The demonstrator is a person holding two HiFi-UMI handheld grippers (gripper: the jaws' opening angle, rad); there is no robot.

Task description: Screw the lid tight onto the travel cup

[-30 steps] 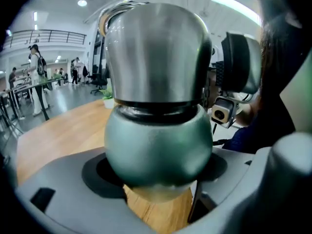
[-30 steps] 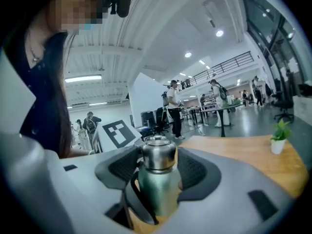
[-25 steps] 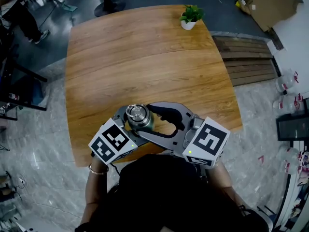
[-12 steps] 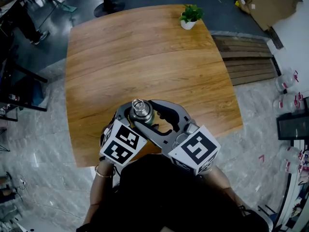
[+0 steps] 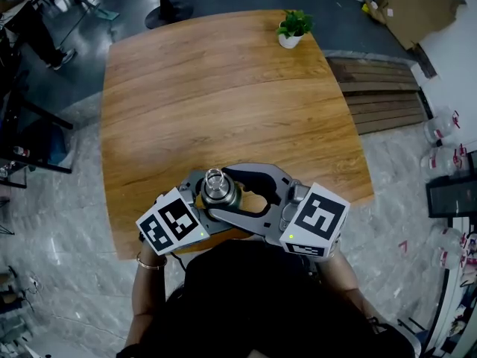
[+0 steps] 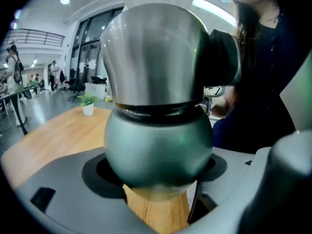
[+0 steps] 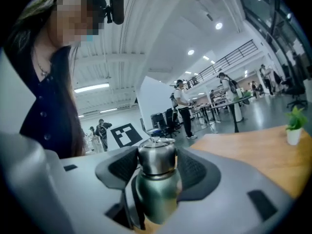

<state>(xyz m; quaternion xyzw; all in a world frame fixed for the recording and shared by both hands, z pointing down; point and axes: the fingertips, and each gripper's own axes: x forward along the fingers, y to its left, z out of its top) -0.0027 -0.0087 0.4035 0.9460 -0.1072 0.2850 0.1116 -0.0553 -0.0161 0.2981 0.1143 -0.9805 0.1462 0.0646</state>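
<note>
**Gripping cup and lid at the table's near edge**

Both grippers are on it! The travel cup [image 5: 223, 195] is upright at the near edge of the table [image 5: 223, 88], roughly midway along that edge and right in front of the person. The left gripper [image 6: 156, 179] has its jaws clamped round the cup's rounded green body, which sits snug in the dark pad recesses with wood showing just below. Up top, the steel lid [image 7: 157, 156] sits level on the cup's neck. The right gripper [image 7: 156, 169] has its jaws spread wide but pressed against the lid from both sides, textured pads touching the metal. In the head view the two grippers meet at the cup, their marker cubes pointing back toward the person. Way out at the far right corner stands a small potted plant [image 5: 294, 27].
</note>
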